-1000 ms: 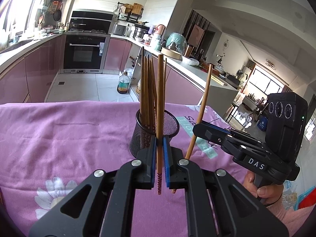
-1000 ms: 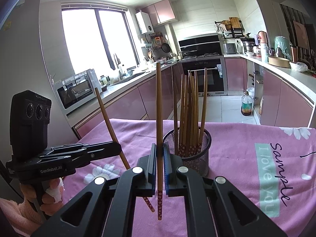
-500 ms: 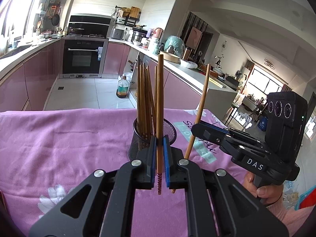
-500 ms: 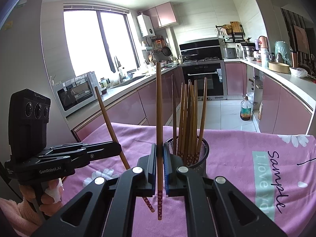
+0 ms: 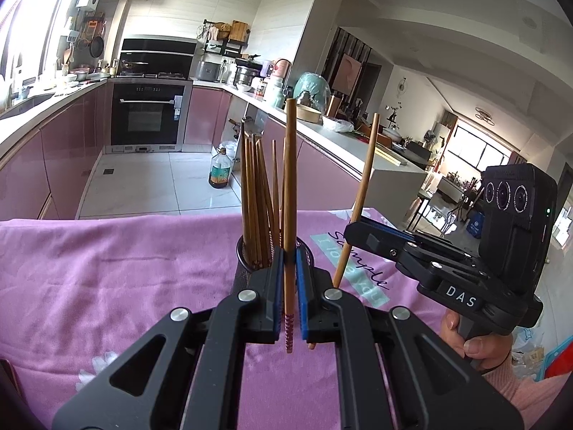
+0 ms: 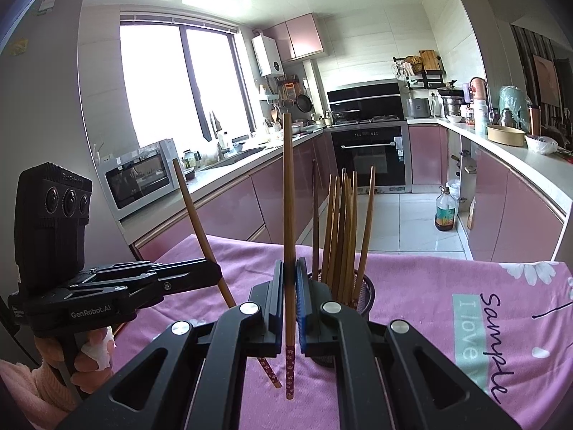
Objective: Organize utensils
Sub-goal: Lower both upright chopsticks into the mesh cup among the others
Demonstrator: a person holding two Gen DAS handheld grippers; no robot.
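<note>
A black mesh holder stands on the purple cloth with several brown chopsticks upright in it. My left gripper is shut on one chopstick, held upright just in front of the holder with its patterned end hanging below the jaws. My right gripper is likewise shut on an upright chopstick, just left of the holder. Each gripper shows in the other's view: the right gripper with its slanted chopstick, and the left gripper with its own.
The table wears a purple cloth with white flowers and a teal "Sample" print. A hand and another hand grip the handles. Pink kitchen counters, an oven and an oil bottle on the floor lie beyond.
Both grippers stay shut on their chopsticks. The holder sits a little lower in both views and closer to the fingertips than before.
</note>
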